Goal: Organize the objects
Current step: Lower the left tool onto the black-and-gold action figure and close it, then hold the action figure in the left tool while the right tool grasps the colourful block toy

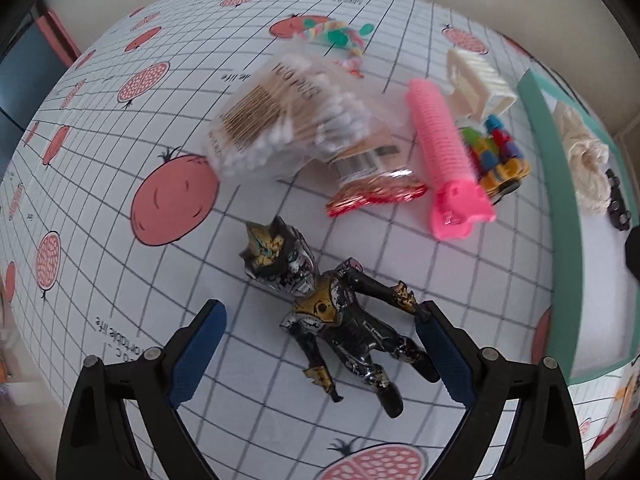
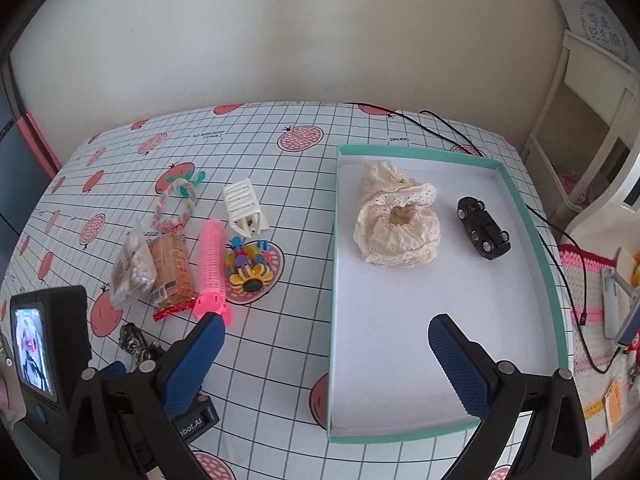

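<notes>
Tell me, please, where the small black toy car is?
In the right wrist view, the small black toy car lies overturned inside the teal-rimmed box, right of the cream lace cloth.

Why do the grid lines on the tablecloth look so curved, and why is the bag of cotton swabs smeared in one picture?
Left wrist view: the fisheye lens bows the grid-printed tablecloth into a dome; the clear bag of cotton swabs is blurred, probably by camera motion, while the black-and-gold action figure stays sharper. Right wrist view: same bending, straighter mid-frame; even, soft light, sharp on the teal-rimmed box.
</notes>
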A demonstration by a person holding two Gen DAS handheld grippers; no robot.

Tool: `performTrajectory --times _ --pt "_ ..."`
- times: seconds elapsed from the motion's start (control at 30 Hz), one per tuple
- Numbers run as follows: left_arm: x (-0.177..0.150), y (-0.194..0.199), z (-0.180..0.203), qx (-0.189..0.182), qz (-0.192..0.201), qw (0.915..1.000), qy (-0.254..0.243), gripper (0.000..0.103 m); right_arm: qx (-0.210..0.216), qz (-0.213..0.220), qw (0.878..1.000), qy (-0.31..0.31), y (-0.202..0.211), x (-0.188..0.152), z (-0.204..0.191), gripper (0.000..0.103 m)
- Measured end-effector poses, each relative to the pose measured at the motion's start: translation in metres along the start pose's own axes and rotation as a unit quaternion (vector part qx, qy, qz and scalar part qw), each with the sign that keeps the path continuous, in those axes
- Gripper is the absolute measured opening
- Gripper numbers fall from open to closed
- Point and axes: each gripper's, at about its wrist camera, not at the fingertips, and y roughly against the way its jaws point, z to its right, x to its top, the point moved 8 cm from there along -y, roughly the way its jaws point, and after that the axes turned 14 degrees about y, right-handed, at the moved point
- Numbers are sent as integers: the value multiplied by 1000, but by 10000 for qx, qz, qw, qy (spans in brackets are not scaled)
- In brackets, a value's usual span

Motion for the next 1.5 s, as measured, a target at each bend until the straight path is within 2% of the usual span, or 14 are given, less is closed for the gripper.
performTrajectory --times 0.1,0.27,0.3,0.47,0.7,0.9,1.0,1.27,1.5 --pt "2 2 -5 -11 1 10000 -21 88 99 16 9999 -9 -2 3 -6 103" --pt "7 6 -13 -34 37 10000 -58 68 293 110 9995 14 -2 11 -17 103" --pt "8 7 -15 -27 52 10000 -56 67 335 131 9994 16 -2 13 -18 103" --pt "14 5 -21 -40 46 10000 -65 67 478 175 9987 45 -5 21 -20 103" --pt "27 5 -34 -83 54 9998 187 66 653 153 9977 36 -22 32 -13 103" --pt "42 10 -42 -79 286 9988 382 66 988 -10 9951 73 -53 38 -26 102" --pt "48 14 -45 -112 396 9982 447 66 1064 -37 9941 195 -65 42 -34 98" --pt "77 15 -57 -199 547 9966 583 66 1212 -201 9923 153 -87 37 -40 79" --pt "76 15 -54 -178 536 9967 587 66 1329 -235 9908 108 -91 34 -45 68"
